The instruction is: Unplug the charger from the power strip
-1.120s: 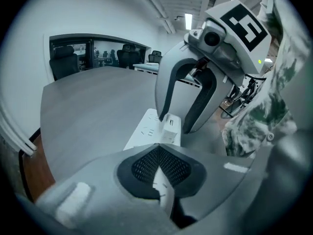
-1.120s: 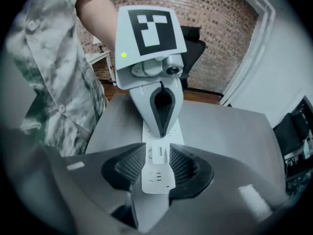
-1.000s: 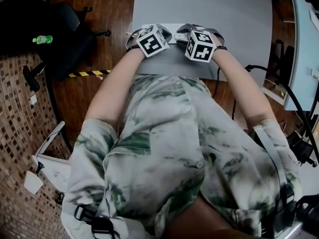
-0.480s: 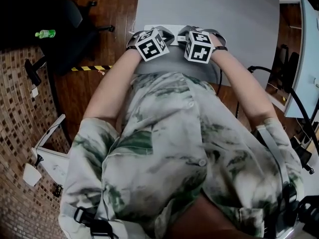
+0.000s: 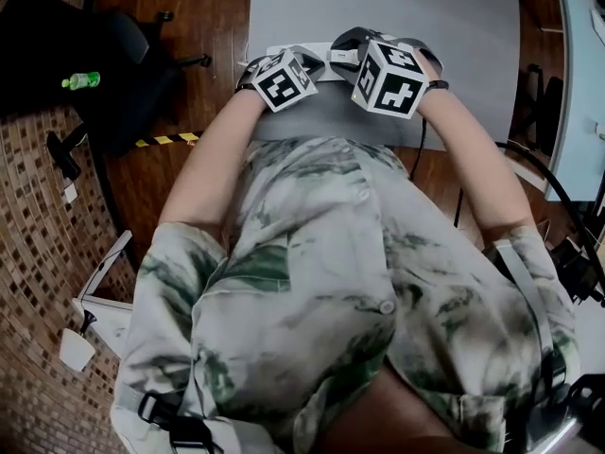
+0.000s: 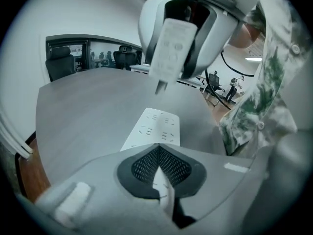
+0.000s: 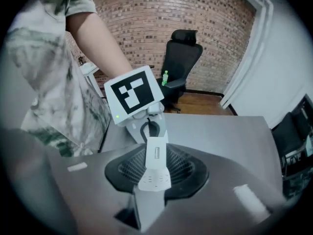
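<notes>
A white power strip [image 6: 159,126] lies flat on the grey table [image 6: 88,111]; from the head view only a strip of it [image 5: 312,48] shows past the marker cubes. My left gripper [image 6: 159,173] is shut on its near end, with a white sliver between the mesh pads. The white charger [image 6: 171,45] hangs above the strip, its prongs pointing down and clear of the sockets. My right gripper [image 6: 171,72] is shut on it. In the right gripper view, white plastic fills the gap between that gripper's [image 7: 155,173] pads, and the left gripper's marker cube [image 7: 133,96] stands just beyond.
A black office chair [image 5: 113,55] and a green bottle [image 5: 80,77] stand on the wood floor at left, beside yellow-black tape [image 5: 170,140]. Black cables [image 5: 567,206] and a pale desk [image 5: 577,83] sit at right. The person's torso hides the table's near edge.
My right gripper has risen off the strip, its marker cube now larger and higher in the head view. The left gripper has stayed in place on the strip.
</notes>
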Available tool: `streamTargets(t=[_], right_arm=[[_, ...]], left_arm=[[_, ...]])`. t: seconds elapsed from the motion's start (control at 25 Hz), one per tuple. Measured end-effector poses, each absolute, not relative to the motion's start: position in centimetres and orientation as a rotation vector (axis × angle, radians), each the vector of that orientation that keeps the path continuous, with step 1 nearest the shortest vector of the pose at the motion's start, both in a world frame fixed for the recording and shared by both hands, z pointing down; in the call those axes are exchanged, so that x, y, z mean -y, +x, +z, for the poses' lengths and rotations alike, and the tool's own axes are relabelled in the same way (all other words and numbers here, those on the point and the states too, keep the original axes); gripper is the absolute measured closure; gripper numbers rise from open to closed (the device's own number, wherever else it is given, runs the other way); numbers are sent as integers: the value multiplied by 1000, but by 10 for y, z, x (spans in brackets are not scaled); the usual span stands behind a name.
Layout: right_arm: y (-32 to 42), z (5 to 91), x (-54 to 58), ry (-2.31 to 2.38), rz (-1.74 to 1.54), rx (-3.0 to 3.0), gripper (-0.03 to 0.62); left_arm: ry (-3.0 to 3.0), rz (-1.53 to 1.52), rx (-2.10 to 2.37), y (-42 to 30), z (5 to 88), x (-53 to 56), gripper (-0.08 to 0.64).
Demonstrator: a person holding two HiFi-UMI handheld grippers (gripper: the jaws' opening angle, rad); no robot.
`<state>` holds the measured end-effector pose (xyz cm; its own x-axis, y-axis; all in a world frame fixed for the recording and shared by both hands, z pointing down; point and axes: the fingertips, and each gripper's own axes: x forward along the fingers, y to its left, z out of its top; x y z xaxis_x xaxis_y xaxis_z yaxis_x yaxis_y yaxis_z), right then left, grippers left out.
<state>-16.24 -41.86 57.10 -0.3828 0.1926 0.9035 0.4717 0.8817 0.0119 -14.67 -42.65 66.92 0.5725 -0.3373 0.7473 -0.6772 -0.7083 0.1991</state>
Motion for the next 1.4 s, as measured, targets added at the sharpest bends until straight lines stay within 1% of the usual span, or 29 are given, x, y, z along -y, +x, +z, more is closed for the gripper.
streamTargets(t=[0.2, 0.32, 0.48, 0.68, 0.8, 0.96, 1.24, 1.4], right_arm=[[-135, 551, 426, -270, -242, 2063, 488], [-118, 536, 418, -90, -156, 2148, 488], [-84, 516, 396, 177, -28, 2226, 486], [-41, 500, 343, 463, 92, 2253, 486], [-17, 500, 298, 567, 145, 2239, 486], [10, 491, 243, 617, 172, 2286, 486], [49, 461, 185, 591, 69, 2429, 486], [85, 464, 131, 485, 58, 2463, 486]], left_arm=[[2358, 965, 823, -146, 672, 431, 558], [2325, 906, 872, -154, 665, 426, 558], [2388, 743, 972, -159, 614, 425, 558], [2499, 401, 1021, -173, 535, 397, 558], [2567, 340, 978, -171, 510, 360, 558], [2651, 436, 935, -149, 496, 300, 558], [2666, 315, 991, -92, 449, 208, 558], [2585, 274, 1022, -46, 443, 143, 558]])
